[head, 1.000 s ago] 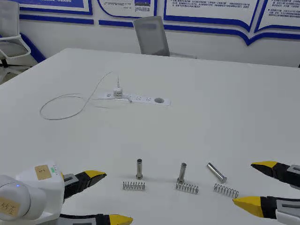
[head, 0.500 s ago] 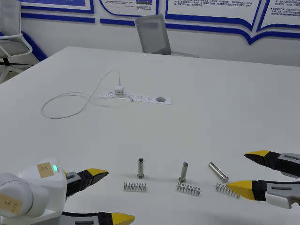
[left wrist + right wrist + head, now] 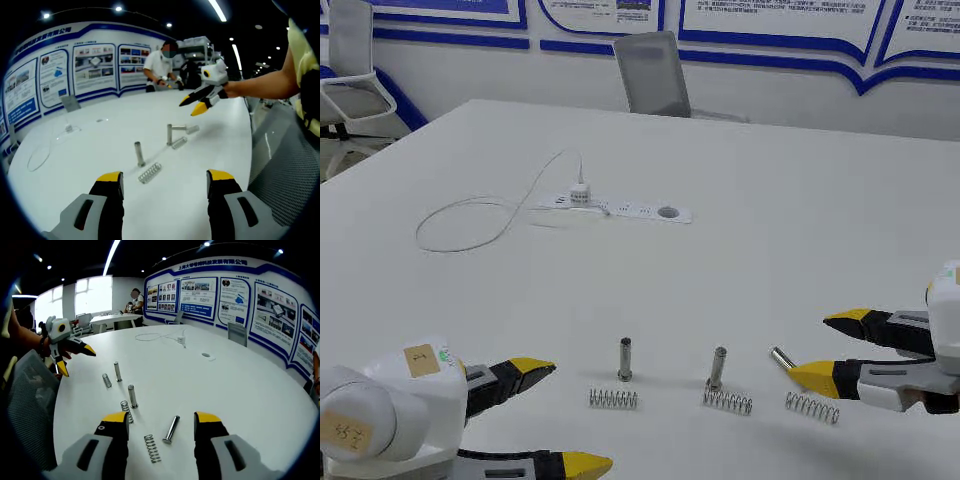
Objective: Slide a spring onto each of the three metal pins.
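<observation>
White table (image 3: pixel 770 200) — flat-lying pin (image 3: pixel 171 429) just ahead of the gaping right tongs (image 3: pixel 161 419) — left tongs (image 3: pixel 165 175) likewise apart, farther off

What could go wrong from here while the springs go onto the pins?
1. The right pin lies on its side just ahead of the open right gripper; a nudge may roll it across the smooth table.
2. The left pin and middle pin stand upright with nothing bracing them; a bump could topple them.
3. The right spring lies loose and flat; pinched off-centre, it might flick away.
</observation>
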